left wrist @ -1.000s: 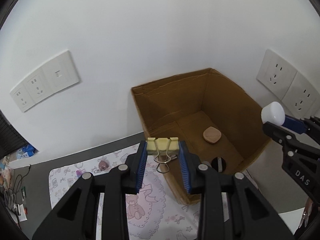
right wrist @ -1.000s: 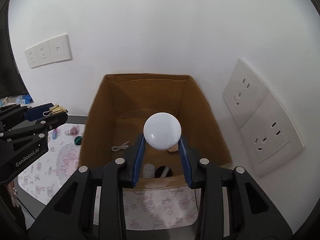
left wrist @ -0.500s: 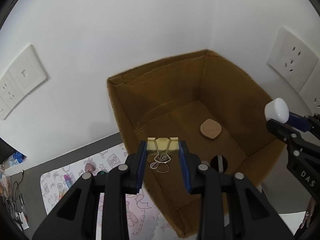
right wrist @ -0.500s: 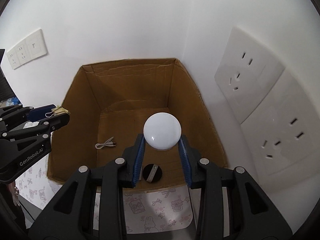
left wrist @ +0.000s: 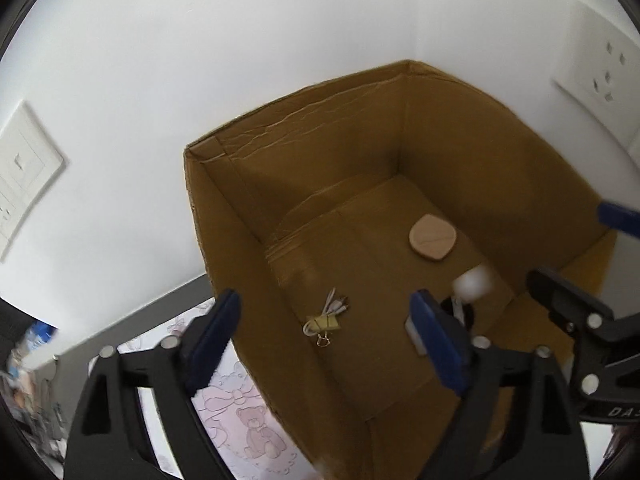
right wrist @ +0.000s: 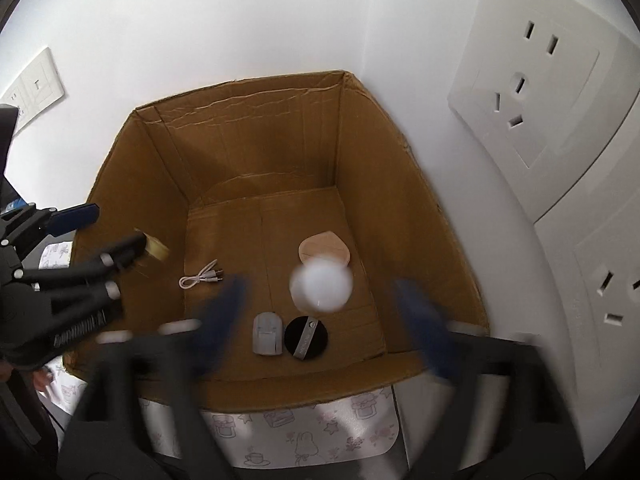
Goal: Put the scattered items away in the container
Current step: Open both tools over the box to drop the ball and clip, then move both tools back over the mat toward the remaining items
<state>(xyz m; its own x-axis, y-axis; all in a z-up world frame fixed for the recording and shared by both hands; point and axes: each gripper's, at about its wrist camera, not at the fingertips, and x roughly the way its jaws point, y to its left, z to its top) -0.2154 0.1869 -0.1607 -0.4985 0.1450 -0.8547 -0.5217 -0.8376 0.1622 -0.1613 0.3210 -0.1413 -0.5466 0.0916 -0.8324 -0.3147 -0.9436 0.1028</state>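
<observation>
Your left gripper (left wrist: 324,344) has just sprung its jaws wide: the yellow binder clip (left wrist: 325,325), light, stiff, best pinched across its body, sits loose below them by the white cable (left wrist: 334,306) in the cardboard box (left wrist: 304,120). Your right gripper (right wrist: 320,312) likewise just released; the smooth, slippery white ball (right wrist: 322,286) is blurred, probably dropping. Only the right view shows the grey case (right wrist: 266,333) and black disc (right wrist: 306,336) whole.
</observation>
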